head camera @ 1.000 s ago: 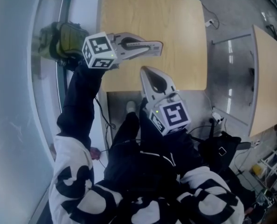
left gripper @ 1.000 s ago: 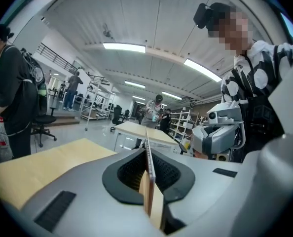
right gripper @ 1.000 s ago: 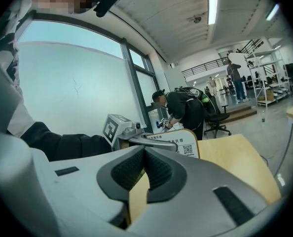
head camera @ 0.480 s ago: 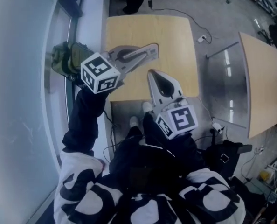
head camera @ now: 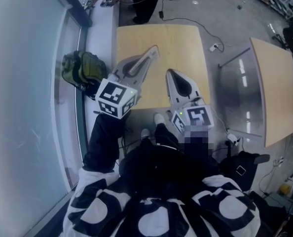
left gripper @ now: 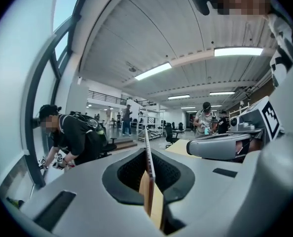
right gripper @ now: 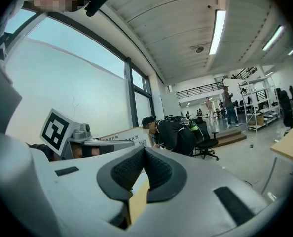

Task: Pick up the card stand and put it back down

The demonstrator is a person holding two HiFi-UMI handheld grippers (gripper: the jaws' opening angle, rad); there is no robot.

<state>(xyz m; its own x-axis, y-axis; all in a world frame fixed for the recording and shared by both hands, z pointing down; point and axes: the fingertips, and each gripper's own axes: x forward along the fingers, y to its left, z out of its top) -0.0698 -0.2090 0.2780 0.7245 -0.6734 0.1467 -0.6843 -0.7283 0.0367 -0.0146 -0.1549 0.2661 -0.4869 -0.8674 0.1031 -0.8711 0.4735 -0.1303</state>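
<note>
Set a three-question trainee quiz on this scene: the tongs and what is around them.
1. True or false: the left tongs grip a card stand.
2. In the head view, what shows behind the tips of the left and right tongs? A. a wooden table; B. a sink; C. a carpet.
3. Fill in: the green thing left of the table is a ___.
Key: 1 false, both tongs are shut and empty; 2 A; 3 backpack.
</note>
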